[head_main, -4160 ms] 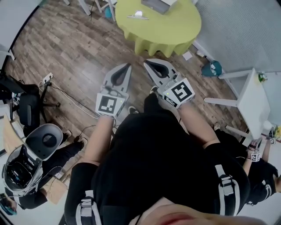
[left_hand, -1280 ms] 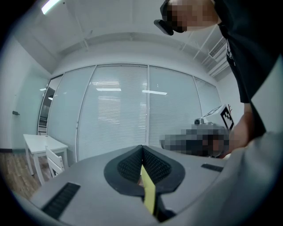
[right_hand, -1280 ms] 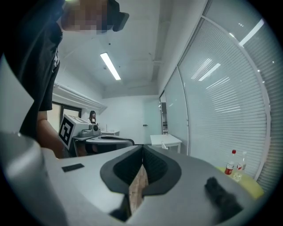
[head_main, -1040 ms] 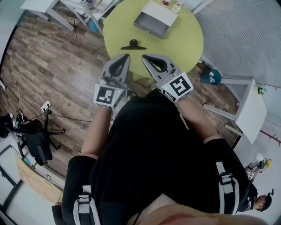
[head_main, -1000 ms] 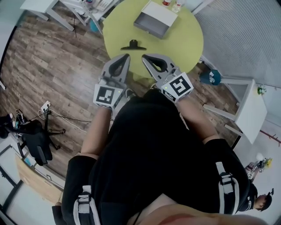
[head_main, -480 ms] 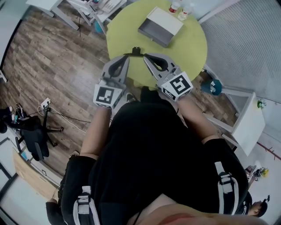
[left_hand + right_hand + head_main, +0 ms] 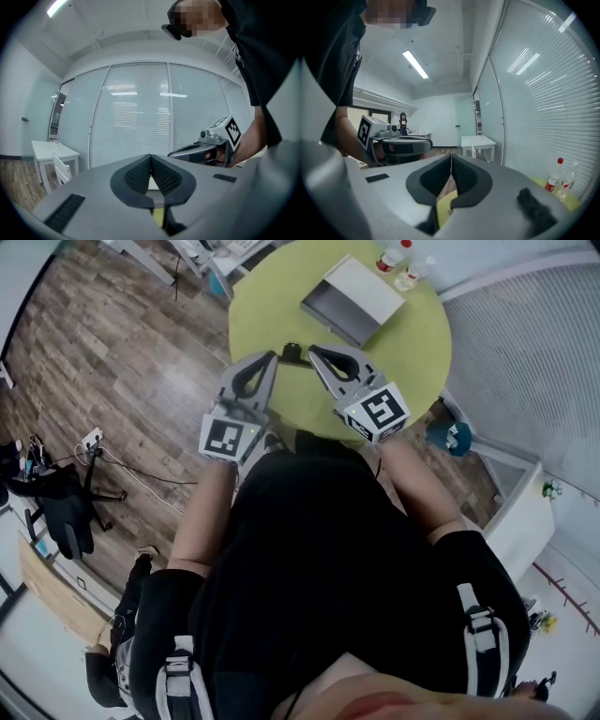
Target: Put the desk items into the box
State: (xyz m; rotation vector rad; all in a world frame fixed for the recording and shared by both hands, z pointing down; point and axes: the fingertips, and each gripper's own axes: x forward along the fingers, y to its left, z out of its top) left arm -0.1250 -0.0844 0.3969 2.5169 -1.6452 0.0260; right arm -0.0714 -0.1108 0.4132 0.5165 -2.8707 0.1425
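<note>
A round yellow-green table (image 7: 272, 296) carries an open grey and white box (image 7: 352, 301) at its far side. A black desk item (image 7: 293, 355) lies near the table's front edge; in the right gripper view the black item (image 7: 534, 206) shows past the gripper's body. My left gripper (image 7: 271, 356) hangs just left of it, jaws shut and empty. My right gripper (image 7: 313, 351) hangs just right of it, also shut with nothing held. In their own views, the left gripper (image 7: 151, 157) and right gripper (image 7: 451, 157) show pads pressed together.
Two small bottles (image 7: 394, 257) (image 7: 553, 177) stand at the table's far edge behind the box. A teal object (image 7: 453, 438) lies on the wood floor by a white side table (image 7: 518, 512). A black chair (image 7: 58, 507) and cables sit at the left.
The view has moved toward the round table. Both grippers now reach its near edge beside the black item. Their jaws stay shut.
</note>
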